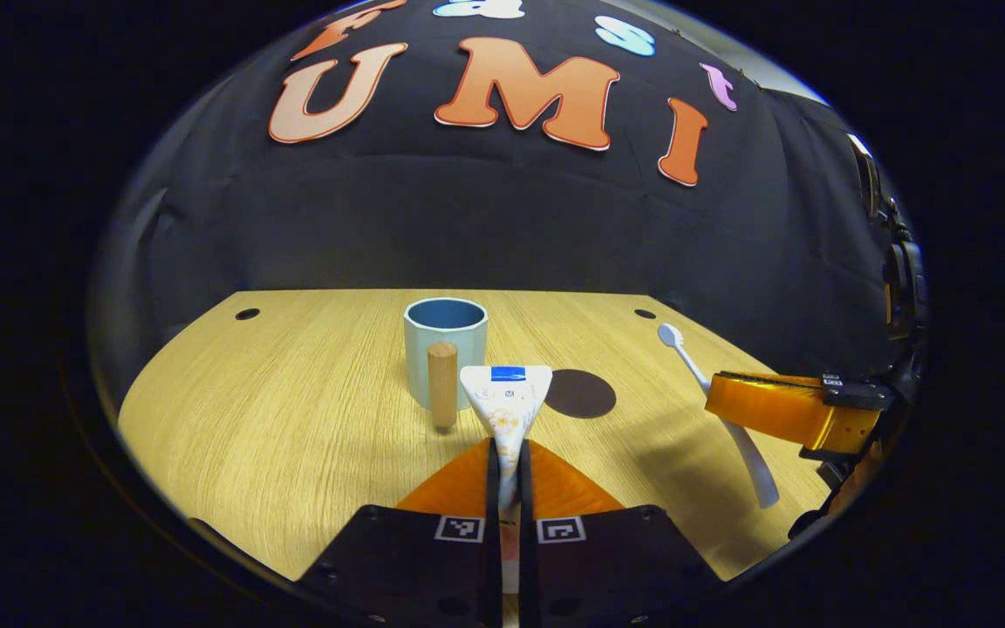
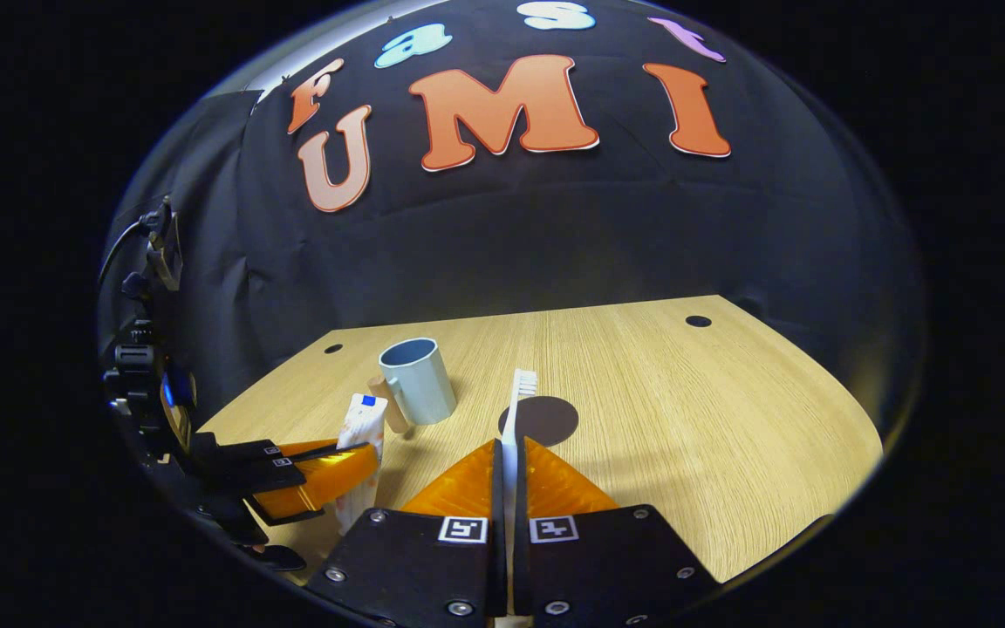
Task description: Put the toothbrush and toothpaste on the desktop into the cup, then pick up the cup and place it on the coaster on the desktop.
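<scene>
Left gripper view: the left gripper (image 1: pixel 509 471) has its orange fingers closed on the white flat-ended toothpaste tube (image 1: pixel 507 406), held upright just in front of the pale blue ceramic cup (image 1: pixel 445 349) with its wooden peg handle. The cup's inside looks empty. It stands on the light wood-grain desktop (image 1: pixel 293 410), the dark round coaster (image 1: pixel 580 393) just beside it. Right gripper view: the right gripper (image 2: pixel 508 475) clamps the white toothbrush (image 2: pixel 516 410), bristles reaching past the coaster's near edge, with the cup to its left.

Both the left gripper (image 1: pixel 508 475) and right gripper (image 2: pixel 509 475) have orange jaws, black screwed plates, square markers.
</scene>
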`<control>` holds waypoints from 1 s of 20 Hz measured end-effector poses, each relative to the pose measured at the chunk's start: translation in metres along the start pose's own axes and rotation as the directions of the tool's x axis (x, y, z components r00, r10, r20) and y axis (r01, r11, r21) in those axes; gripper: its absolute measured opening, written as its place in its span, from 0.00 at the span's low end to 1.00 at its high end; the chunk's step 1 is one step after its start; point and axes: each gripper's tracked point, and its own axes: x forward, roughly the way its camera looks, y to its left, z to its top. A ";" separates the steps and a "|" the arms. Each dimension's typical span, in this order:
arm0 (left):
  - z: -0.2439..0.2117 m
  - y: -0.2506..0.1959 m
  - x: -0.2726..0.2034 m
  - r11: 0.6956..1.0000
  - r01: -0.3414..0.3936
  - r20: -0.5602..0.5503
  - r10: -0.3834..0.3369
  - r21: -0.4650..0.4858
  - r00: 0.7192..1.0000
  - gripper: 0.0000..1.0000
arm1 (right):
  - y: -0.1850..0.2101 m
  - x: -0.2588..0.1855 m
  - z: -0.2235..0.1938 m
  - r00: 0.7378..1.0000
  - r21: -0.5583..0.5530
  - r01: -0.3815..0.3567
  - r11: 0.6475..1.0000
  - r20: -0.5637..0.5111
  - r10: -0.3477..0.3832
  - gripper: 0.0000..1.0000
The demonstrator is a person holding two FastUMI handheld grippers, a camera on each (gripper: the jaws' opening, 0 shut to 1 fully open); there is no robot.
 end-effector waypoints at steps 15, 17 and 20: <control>0.058 -0.003 -0.014 0.997 0.079 0.177 -0.076 -0.011 0.981 0.07 | 0.001 -0.006 0.034 0.996 0.017 -0.018 1.000 0.089 0.017 0.03; 0.069 -0.004 -0.013 0.996 0.086 0.197 -0.083 -0.006 0.977 0.07 | 0.003 -0.005 0.037 0.995 0.013 -0.021 1.000 0.098 0.019 0.03; 0.083 -0.003 -0.017 0.996 0.093 0.227 -0.088 -0.010 0.970 0.07 | 0.003 -0.004 0.043 0.994 0.014 -0.020 1.000 0.112 0.018 0.03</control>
